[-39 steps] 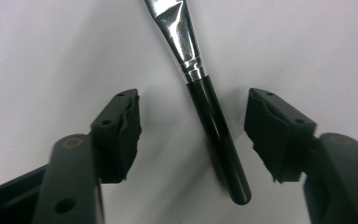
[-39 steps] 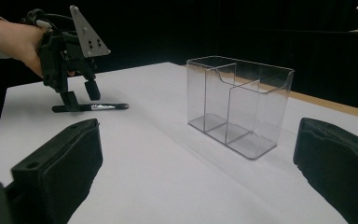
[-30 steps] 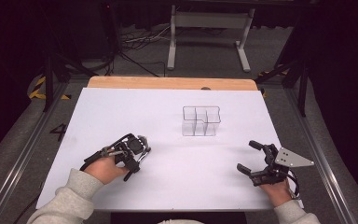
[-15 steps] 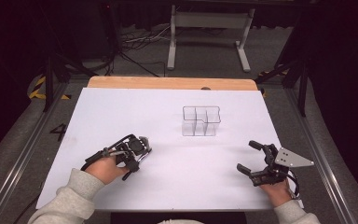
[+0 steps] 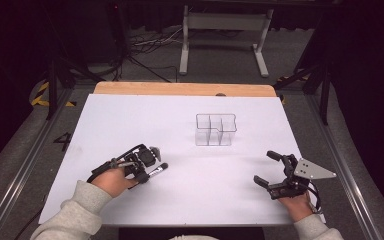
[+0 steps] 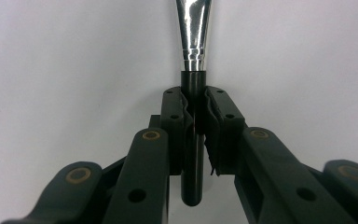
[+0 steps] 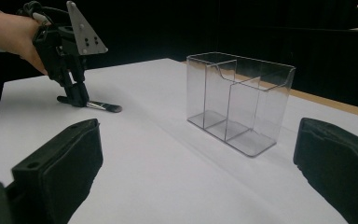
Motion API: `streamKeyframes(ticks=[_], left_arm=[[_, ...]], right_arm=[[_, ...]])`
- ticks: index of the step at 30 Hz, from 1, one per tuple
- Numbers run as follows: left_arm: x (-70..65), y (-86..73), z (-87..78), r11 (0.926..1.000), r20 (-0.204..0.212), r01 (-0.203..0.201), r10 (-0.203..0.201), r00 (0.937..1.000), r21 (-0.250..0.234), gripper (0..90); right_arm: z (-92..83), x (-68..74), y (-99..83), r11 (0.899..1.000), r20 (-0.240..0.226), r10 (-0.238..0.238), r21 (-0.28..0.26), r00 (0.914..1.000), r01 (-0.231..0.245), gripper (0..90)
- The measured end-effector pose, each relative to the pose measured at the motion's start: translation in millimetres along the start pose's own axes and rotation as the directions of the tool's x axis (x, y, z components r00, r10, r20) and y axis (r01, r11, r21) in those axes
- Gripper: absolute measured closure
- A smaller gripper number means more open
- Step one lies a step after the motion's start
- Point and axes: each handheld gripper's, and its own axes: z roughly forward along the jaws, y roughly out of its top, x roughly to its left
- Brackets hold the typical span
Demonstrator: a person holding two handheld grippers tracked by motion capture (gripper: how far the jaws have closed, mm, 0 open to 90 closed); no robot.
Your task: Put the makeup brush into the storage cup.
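Two grippers low on a white worktop, one clamped on a brush

One slim brush [image 6: 193, 70] sits between the left gripper's [image 5: 147, 167] jaws, which are closed tight on its black handle; beyond the jaw tips the handle meets a bright metal ferrule that widens away from the jaws, and the butt end of the handle pokes out behind them; in the right gripper view the brush [image 7: 101, 106] lies nearly flat against the worktop [image 5: 130, 120], its dark bristle tip pointing away from the left gripper [image 7: 77, 95], whose grey three-cornered plate stands upright above the jaws; the left hand [image 5: 112, 179] grips from behind.

The right gripper [image 5: 267, 167] rests with its jaws spread wide and nothing between them; ahead of those jaws, in the gap between them, stands a clear plastic organizer [image 7: 240, 100] with several open-topped compartments and one lowered front wall; it is upright and looks empty; the organizer [image 5: 216, 129] stands well apart from both grippers, forward of them.

White surface lies bare all around both sets of jaws and between the two grippers; the worktop's far edge shows a wooden strip [image 5: 180, 89]; dark floor [image 5: 25, 145] runs along both sides.
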Motion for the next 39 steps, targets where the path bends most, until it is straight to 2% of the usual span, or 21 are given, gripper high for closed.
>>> streamKeyframes(ticks=[5,9,12,13,15,16,17,19,20,21,23,27,30,32,34,35,36,38,39], left_arm=[[-0.5,-1.5,-4.4,0.9994,-0.002,0.009,-0.009,1.0000,-0.033,79.0],[0.2,-2.9,-11.6,0.9977,0.000,0.001,-0.001,1.0000,-0.067,78.9],[0.7,-4.7,-17.3,0.9924,0.015,0.004,-0.002,0.9999,-0.123,78.9],[0.7,-4.7,-17.3,0.9924,0.015,0.004,-0.002,0.9999,-0.123,78.9],[1.4,-5.5,-20.9,0.9871,0.020,0.012,-0.009,0.9998,-0.159,78.9],[1.7,-6.3,-23.9,0.9808,0.027,0.018,-0.013,0.9996,-0.194,78.9],[1.7,-6.3,-23.9,0.9808,0.027,0.018,-0.013,0.9996,-0.194,78.9],[1.3,-8.2,-29.6,0.9689,0.040,0.033,-0.024,0.9989,-0.245,79.0],[1.3,-8.2,-29.6,0.9689,0.040,0.033,-0.024,0.9989,-0.245,78.9],[1.9,-9.0,-31.7,0.9635,0.043,0.032,-0.021,0.9989,-0.266,78.9],[2.5,-11.9,-35.9,0.9457,0.048,0.044,-0.030,0.9984,-0.322,78.9],[1.8,-16.1,-38.3,0.9128,0.061,0.056,-0.034,0.9976,-0.405,78.9],[0.2,-18.7,-40.2,0.8824,0.061,0.054,-0.028,0.9977,-0.467,78.9],[-0.3,-20.8,-41.6,0.8570,0.080,0.066,-0.028,0.9964,-0.511,78.9],[0.2,-23.3,-43.5,0.8285,0.087,0.068,-0.023,0.9959,-0.556,78.9],[0.2,-23.3,-43.5,0.8285,0.087,0.068,-0.023,0.9959,-0.556,78.9],[0.7,-24.6,-44.2,0.8115,0.091,0.071,-0.022,0.9956,-0.580,78.9],[0.7,-26.6,-44.7,0.7864,0.102,0.070,-0.009,0.9947,-0.614,78.9],[-0.9,-28.3,-44.2,0.7614,0.105,0.071,-0.003,0.9944,-0.644,78.9]], right_arm=[[-0.7,-0.7,-0.1,1.000,0.014,-0.003,0.003,0.9999,0.003,1.8],[-0.8,-1.1,-0.1,1.000,0.024,-0.005,0.007,0.9997,0.005,1.7],[-0.8,-0.7,0.0,1.000,0.028,-0.005,0.013,0.9996,0.004,1.7],[-0.8,-0.7,0.1,1.000,0.027,-0.003,0.013,0.9996,0.003,1.7],[-0.7,-0.7,0.0,1.000,0.027,-0.002,0.015,0.9996,0.002,1.7],[-0.6,-0.7,-0.1,1.000,0.027,-0.002,0.016,0.9996,0.001,1.7],[-0.6,-0.7,-0.1,1.000,0.027,-0.002,0.016,0.9996,0.001,1.7],[-0.8,-0.8,0.0,1.000,0.027,-0.002,0.015,0.9996,0.001,1.7],[-0.8,-0.8,0.0,1.000,0.027,-0.001,0.015,0.9996,0.000,1.7],[-0.9,-0.8,0.0,1.000,0.027,-0.001,0.014,0.9996,0.000,1.7],[-1.0,-0.9,0.0,1.000,0.027,0.000,0.013,0.9996,0.000,1.7],[-0.7,-1.0,-0.3,1.000,0.024,0.003,0.012,0.9997,-0.003,1.7],[-0.8,-0.7,0.0,1.000,0.023,0.001,0.012,0.9997,-0.001,1.7],[-0.8,-1.0,-0.1,1.000,0.022,0.000,0.008,0.9998,0.000,1.7],[-0.9,-1.0,-0.2,1.000,0.022,0.003,0.009,0.9998,-0.003,1.7],[-0.9,-1.0,-0.2,1.000,0.022,0.003,0.009,0.9998,-0.003,1.7],[-0.8,-1.0,-0.3,1.000,0.021,0.003,0.009,0.9998,-0.003,1.7],[-0.9,-1.2,-0.2,1.000,0.019,0.001,0.008,0.9998,-0.001,1.7],[-1.0,-1.3,-0.2,1.000,0.019,0.001,0.008,0.9998,-0.001,1.7]])
